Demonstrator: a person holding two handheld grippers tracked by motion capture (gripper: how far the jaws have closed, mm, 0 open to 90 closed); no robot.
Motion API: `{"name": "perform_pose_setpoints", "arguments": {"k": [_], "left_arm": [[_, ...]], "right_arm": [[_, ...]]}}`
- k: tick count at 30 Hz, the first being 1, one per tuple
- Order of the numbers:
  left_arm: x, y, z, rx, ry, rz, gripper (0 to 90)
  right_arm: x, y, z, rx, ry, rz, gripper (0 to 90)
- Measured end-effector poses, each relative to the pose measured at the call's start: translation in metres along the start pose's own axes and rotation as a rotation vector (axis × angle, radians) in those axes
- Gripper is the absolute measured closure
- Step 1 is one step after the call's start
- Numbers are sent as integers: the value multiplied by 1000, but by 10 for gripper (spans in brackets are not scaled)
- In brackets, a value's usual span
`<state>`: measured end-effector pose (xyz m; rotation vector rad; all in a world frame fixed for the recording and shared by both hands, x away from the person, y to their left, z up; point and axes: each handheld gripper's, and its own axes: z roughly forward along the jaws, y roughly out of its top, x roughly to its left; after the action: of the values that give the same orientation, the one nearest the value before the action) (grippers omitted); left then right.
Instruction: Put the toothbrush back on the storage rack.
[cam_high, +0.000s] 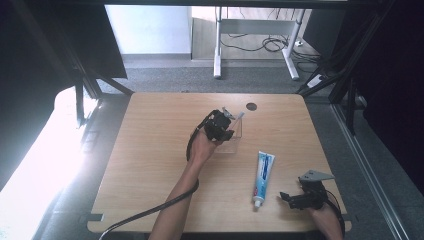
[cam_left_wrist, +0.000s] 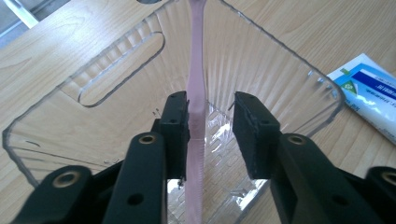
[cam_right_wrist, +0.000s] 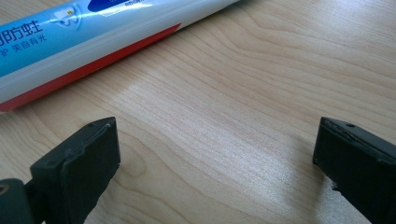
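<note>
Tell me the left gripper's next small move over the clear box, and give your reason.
Probably lift the left gripper straight up out of the clear box. Its jaws stand apart: the pink toothbrush lies against one pad with a gap to the other, and its far end leans on the box's rim, so it looks released. A straight rise should avoid knocking it.

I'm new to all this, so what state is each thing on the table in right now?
Left gripper: open, one pad beside the toothbrush.
Pink toothbrush: standing inside the clear container, leaning on its rim.
Clear container: upright on the table.
Toothpaste tube: lying flat, capped.
Right gripper: open, holding nothing.
</note>
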<state>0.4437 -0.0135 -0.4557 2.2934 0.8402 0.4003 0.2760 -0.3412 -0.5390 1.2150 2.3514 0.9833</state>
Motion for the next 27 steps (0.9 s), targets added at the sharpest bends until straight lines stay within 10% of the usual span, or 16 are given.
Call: {"name": "perform_pose_setpoints", "arguments": {"k": [27], "left_arm": [[6, -1, -41, -59, -49, -54, 191]], "right_arm": [[1, 1, 0, -5, -5, -5, 12]]}}
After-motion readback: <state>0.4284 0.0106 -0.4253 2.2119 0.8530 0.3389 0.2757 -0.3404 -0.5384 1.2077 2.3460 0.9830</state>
